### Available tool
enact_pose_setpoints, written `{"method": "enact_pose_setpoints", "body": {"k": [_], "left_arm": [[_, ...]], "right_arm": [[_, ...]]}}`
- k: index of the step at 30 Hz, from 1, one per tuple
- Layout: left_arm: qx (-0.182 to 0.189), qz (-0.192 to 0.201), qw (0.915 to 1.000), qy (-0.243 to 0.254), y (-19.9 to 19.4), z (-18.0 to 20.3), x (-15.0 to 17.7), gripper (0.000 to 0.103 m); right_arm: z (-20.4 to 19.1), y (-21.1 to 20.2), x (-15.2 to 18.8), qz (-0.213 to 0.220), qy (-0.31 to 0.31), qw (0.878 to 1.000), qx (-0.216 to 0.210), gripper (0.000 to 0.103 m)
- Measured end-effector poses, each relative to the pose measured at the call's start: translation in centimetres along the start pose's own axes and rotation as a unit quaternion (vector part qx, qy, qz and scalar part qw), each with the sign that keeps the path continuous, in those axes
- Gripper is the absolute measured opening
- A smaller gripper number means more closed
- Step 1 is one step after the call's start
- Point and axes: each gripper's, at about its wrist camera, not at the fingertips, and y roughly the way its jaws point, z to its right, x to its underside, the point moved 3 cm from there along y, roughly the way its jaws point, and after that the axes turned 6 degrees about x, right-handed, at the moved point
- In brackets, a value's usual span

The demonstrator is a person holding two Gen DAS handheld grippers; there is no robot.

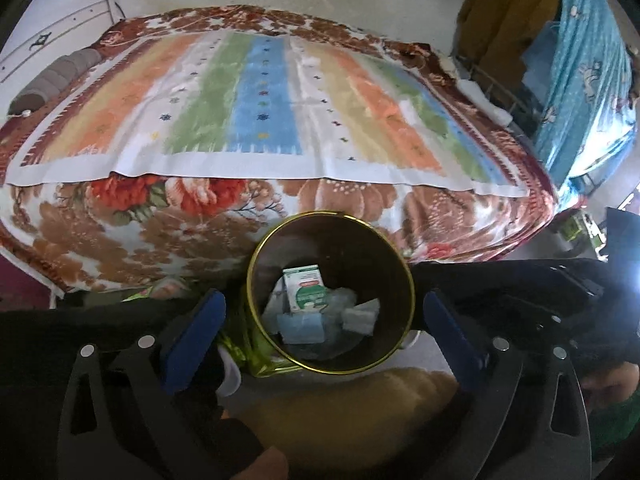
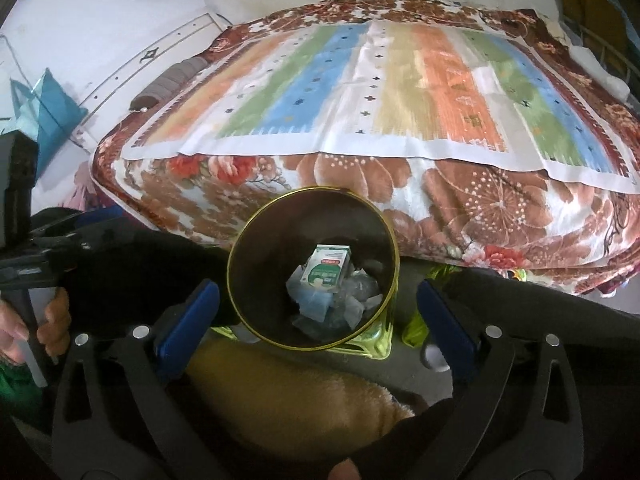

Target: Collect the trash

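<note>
Left tool (image 1: 324, 322) with 2 blue pads (image 1: 194, 330) spread wide apart, holding nothing, hanging over the round dark bin with the gold rim (image 1: 256, 312). Inside the bin, at the bottom: a small white and green cardboard box (image 1: 303, 288) standing tilted, a pale blue folded piece (image 1: 299, 326) below it, a grey crumpled scrap (image 1: 360, 318) to its right. Bin on the floor, right against the big bed with the flowery brown blanket (image 1: 120, 232) and striped cloth (image 1: 264, 112) on top. Right tool (image 2: 318, 316) also spread wide apart, holding nothing, above the same bin. Yellow-green see-through stool (image 2: 374, 340) just under the bin's right side. Tan fuzzy cloth (image 2: 288, 384) near the bottom edge.
</note>
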Motion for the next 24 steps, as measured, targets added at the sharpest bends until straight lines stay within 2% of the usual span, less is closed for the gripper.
{"method": "enact_pose_setpoints", "body": {"k": [4,12,24], "left_arm": [[-0.003,0.010,0.9999,0.000,0.1,0.3,0.0,0.097],[-0.001,0.000,0.9998,0.021,0.7,1.2,0.2,0.097],[0.001,-0.017,0.9999,-0.002,1.6,0.8,0.2,0.097]], "right_arm": [[-0.3,0.1,0.0,0.007,-0.005,1.000,-0.001,0.094],[-0.5,0.2,0.1,0.008,-0.004,1.000,-0.004,0.094],[-0.8,0.6,0.0,0.003,0.005,1.000,-0.014,0.094]]}}
